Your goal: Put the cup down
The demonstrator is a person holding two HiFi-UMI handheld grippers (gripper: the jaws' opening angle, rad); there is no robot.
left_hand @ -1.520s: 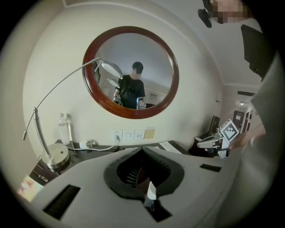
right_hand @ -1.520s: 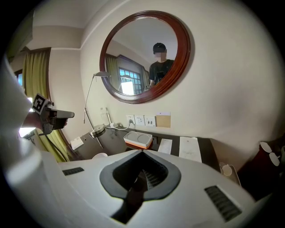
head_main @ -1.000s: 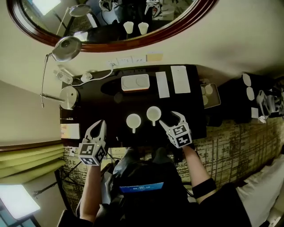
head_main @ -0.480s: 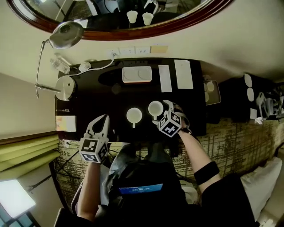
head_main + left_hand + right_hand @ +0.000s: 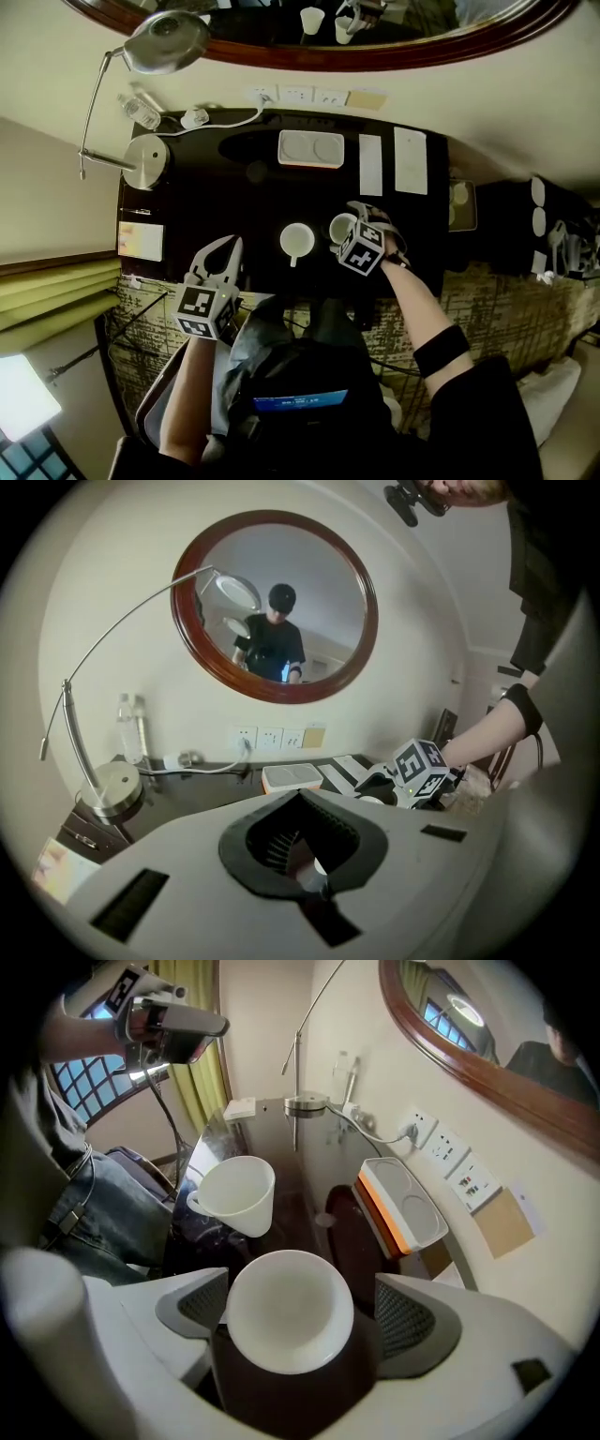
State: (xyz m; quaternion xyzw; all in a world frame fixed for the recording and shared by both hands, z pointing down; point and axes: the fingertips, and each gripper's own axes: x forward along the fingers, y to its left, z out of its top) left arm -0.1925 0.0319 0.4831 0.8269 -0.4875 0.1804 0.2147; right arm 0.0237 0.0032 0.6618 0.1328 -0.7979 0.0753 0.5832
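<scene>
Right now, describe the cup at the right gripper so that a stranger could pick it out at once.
Below the round mirror stands a dark desk, with two white cups side by side near its front edge. It is the right-hand cup, upright between the right gripper's jaws, which have just been opening; the left cup stands free, handle showing.

Desk point(image 5: 225, 216) sits under mirror point(image 5: 375, 58): lamp base point(image 5: 145, 161) at rear left, tray point(image 5: 311, 149) at rear centre, two sheets point(image 5: 370, 164) just right of it, left cup point(image 5: 297, 240) beside right cup point(image 5: 341, 227) toward front edge, the latter between right gripper point(image 5: 300, 1312) jaws.
</scene>
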